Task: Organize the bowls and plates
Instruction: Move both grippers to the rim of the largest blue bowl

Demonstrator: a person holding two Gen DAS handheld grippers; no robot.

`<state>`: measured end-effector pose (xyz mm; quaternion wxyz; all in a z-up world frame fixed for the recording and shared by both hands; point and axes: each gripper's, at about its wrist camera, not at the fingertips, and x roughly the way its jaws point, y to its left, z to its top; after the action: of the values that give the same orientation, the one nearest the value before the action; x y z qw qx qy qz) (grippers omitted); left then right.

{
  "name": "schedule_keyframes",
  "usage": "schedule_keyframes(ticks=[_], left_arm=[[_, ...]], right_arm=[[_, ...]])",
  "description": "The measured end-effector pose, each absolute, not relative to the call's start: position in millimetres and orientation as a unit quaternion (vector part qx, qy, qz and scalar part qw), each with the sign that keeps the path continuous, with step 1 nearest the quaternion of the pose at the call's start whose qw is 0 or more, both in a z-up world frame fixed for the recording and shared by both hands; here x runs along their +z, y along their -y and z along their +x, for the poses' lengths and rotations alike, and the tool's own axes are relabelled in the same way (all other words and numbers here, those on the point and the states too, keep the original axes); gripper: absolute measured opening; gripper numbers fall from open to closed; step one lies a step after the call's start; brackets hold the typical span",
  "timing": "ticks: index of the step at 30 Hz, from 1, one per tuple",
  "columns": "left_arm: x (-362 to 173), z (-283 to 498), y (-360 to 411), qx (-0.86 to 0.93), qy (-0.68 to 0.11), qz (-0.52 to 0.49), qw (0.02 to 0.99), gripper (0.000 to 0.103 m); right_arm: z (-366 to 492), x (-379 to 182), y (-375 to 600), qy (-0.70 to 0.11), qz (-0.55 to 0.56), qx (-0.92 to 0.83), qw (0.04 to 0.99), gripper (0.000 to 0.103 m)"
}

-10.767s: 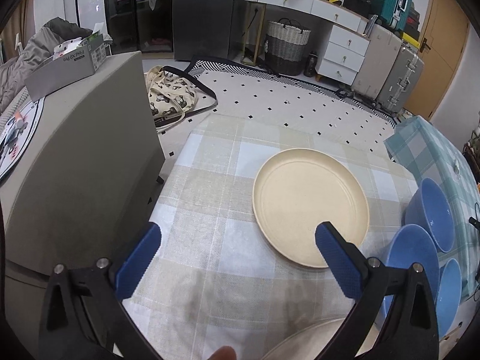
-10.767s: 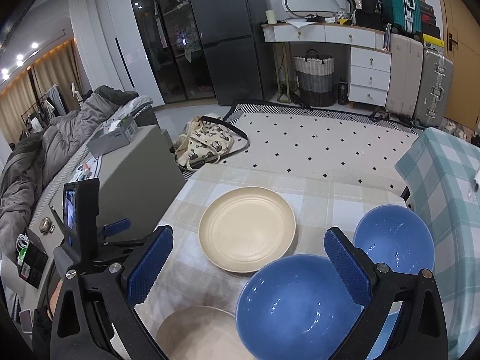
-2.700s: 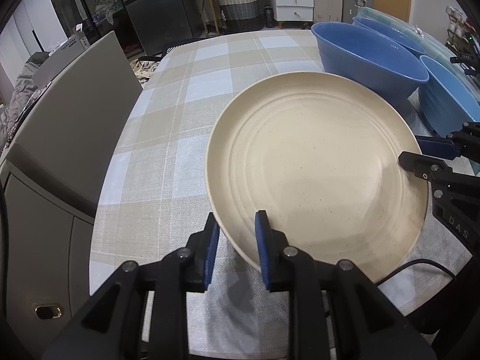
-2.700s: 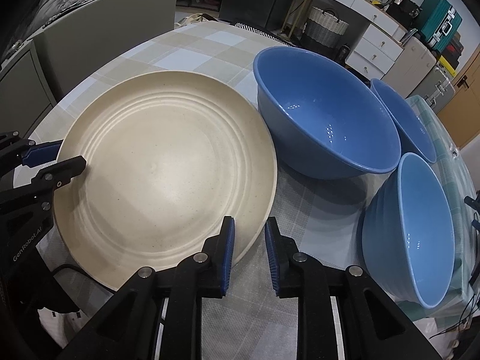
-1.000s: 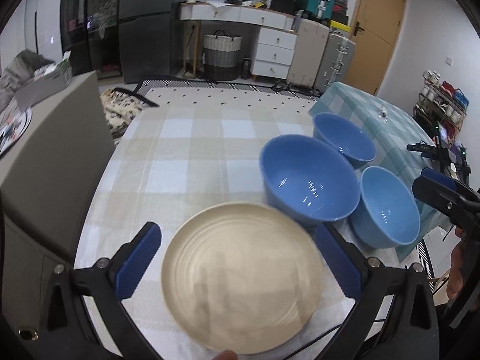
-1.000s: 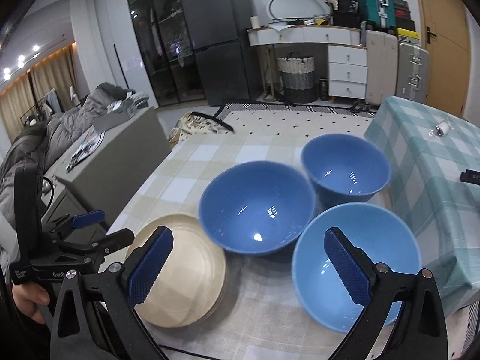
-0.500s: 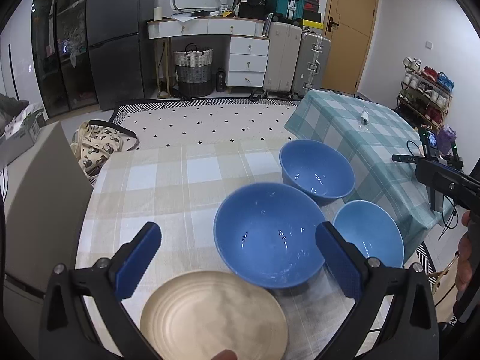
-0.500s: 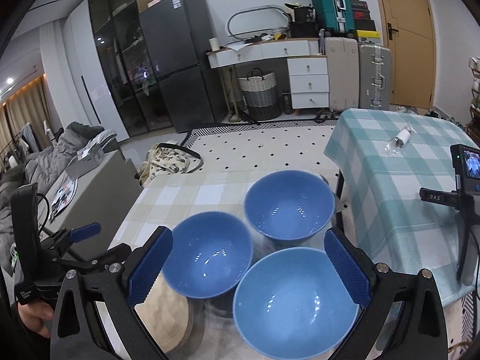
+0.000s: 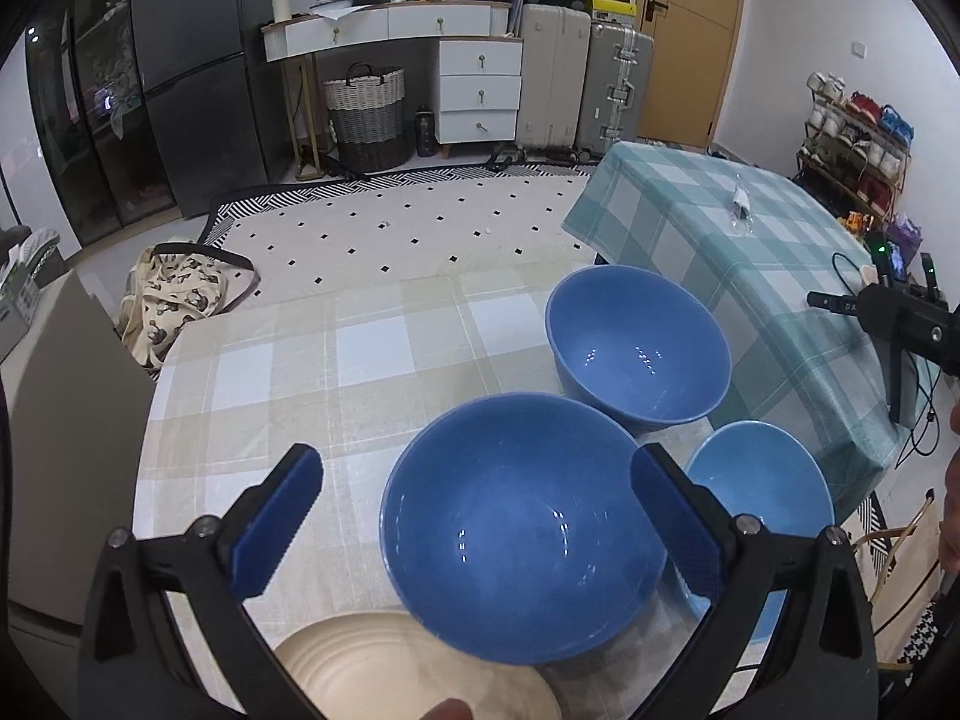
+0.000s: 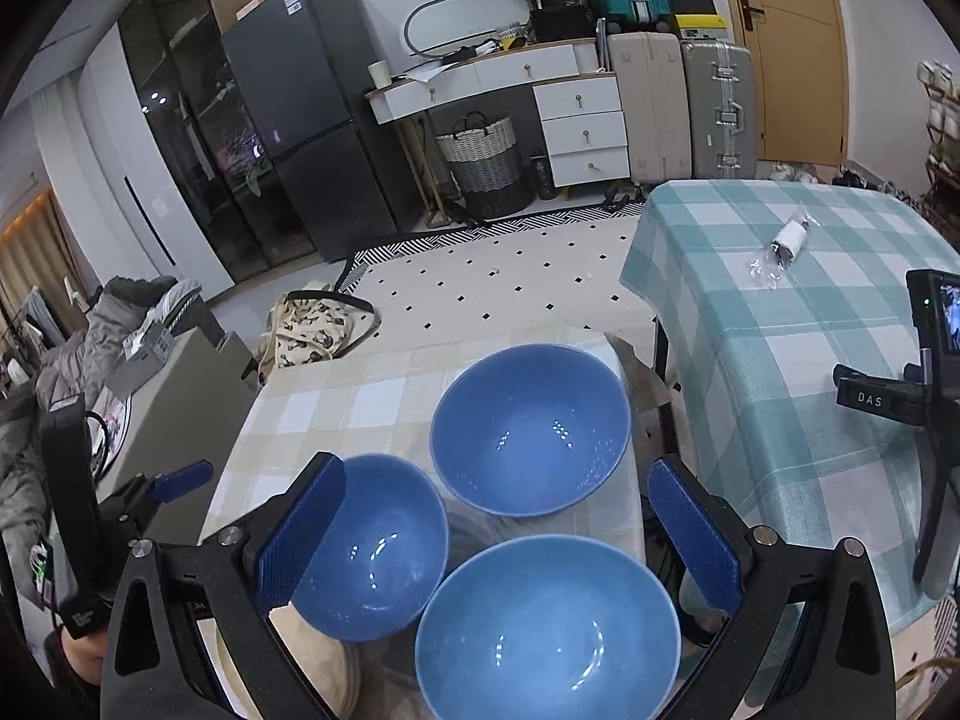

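Observation:
Three blue bowls stand close together on the beige checked table point(image 9: 300, 372). The big bowl point(image 9: 522, 546) lies right under my left gripper point(image 9: 477, 516), which is open, empty and hovering above it. Behind it are a far bowl point(image 9: 639, 342) and a paler bowl point(image 9: 762, 492). Cream plates point(image 9: 414, 666) lie stacked at the near edge, partly under the big bowl's rim. My right gripper point(image 10: 495, 534) is open and empty above the paler bowl point(image 10: 546, 630), between the left bowl point(image 10: 378, 546) and the far bowl point(image 10: 531, 426). The plate stack point(image 10: 318, 654) peeks out bottom left.
A second table with a teal checked cloth point(image 10: 810, 312) adjoins on the right, carrying a small wrapped item point(image 10: 786, 240). A black device on a tripod point(image 10: 882, 402) stands beside it. A grey cabinet point(image 9: 60, 420) flanks the left side. A hand holds the left gripper point(image 10: 174, 480).
Both grippers have risen and drawn back from the plate stack, which slid to the bottom of both views. The bowls now fill the middle. Both grippers stay open.

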<state>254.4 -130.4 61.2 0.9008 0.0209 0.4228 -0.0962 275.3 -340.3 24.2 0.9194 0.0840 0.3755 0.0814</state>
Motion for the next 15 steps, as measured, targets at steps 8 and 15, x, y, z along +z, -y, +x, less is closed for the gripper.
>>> schedule_keyframes(ticks=[8,15], left_arm=[[54,293,148,-0.097,-0.433,0.032,0.896,0.103],[44,325,156,-0.102,-0.441,0.029,0.891,0.103]], right_arm=[[304,2,362,-0.386,0.101,0.049,0.916,0.102],[325,-17,372,-0.399,0.097,0.034,0.911,0.102]])
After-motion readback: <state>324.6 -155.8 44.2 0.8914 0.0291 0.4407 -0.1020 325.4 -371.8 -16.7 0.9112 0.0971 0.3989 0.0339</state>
